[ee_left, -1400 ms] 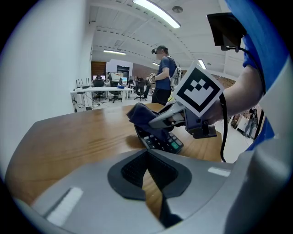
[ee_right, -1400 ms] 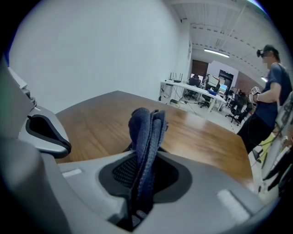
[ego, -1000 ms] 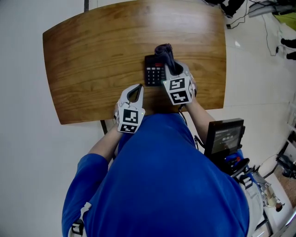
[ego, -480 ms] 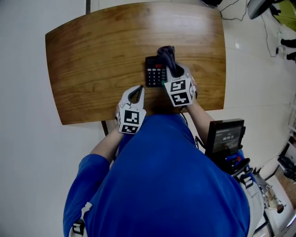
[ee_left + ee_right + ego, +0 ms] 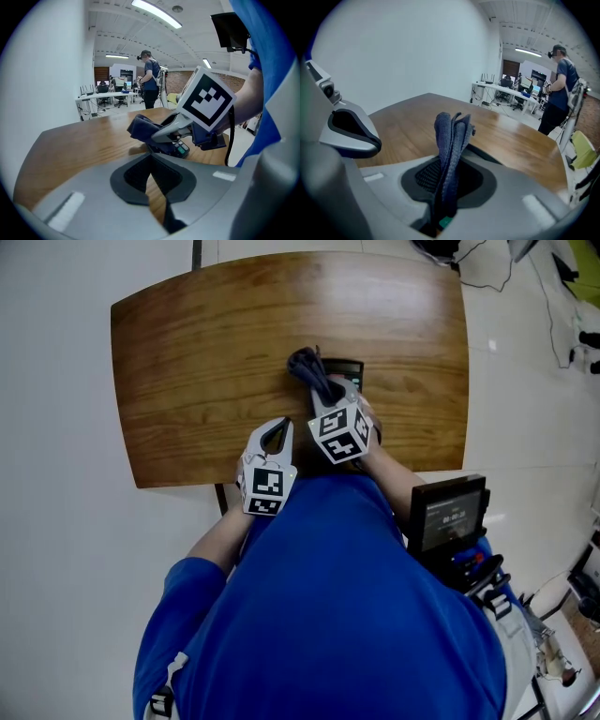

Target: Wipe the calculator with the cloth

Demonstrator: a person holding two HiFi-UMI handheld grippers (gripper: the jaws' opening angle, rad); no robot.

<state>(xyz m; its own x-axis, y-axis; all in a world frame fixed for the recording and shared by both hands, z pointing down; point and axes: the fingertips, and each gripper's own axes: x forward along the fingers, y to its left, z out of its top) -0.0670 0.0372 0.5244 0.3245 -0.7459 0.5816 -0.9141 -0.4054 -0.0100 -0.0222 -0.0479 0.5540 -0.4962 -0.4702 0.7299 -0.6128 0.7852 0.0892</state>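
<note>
A dark calculator [image 5: 348, 372] lies on the wooden table [image 5: 187, 362], mostly covered by my right gripper [image 5: 324, 392]. That gripper is shut on a folded dark blue cloth [image 5: 307, 366], which sticks out past the calculator's left edge. In the right gripper view the cloth [image 5: 451, 140] stands pinched between the jaws, with a green calculator key [image 5: 446, 221] just below. My left gripper [image 5: 278, 425] rests shut and holds nothing near the table's front edge, left of the right one. From the left gripper view, the cloth [image 5: 143, 131] is pressed down over the calculator [image 5: 180, 149].
A small black screen on a stand [image 5: 451, 516] sits beside the person's right side, off the table. The table's front edge [image 5: 187, 479] runs right under the left gripper. Far back in the room stand a person [image 5: 151, 79] and desks.
My right gripper has swept the cloth leftwards across the calculator, from its right side to its left edge. The left gripper has stayed put.
</note>
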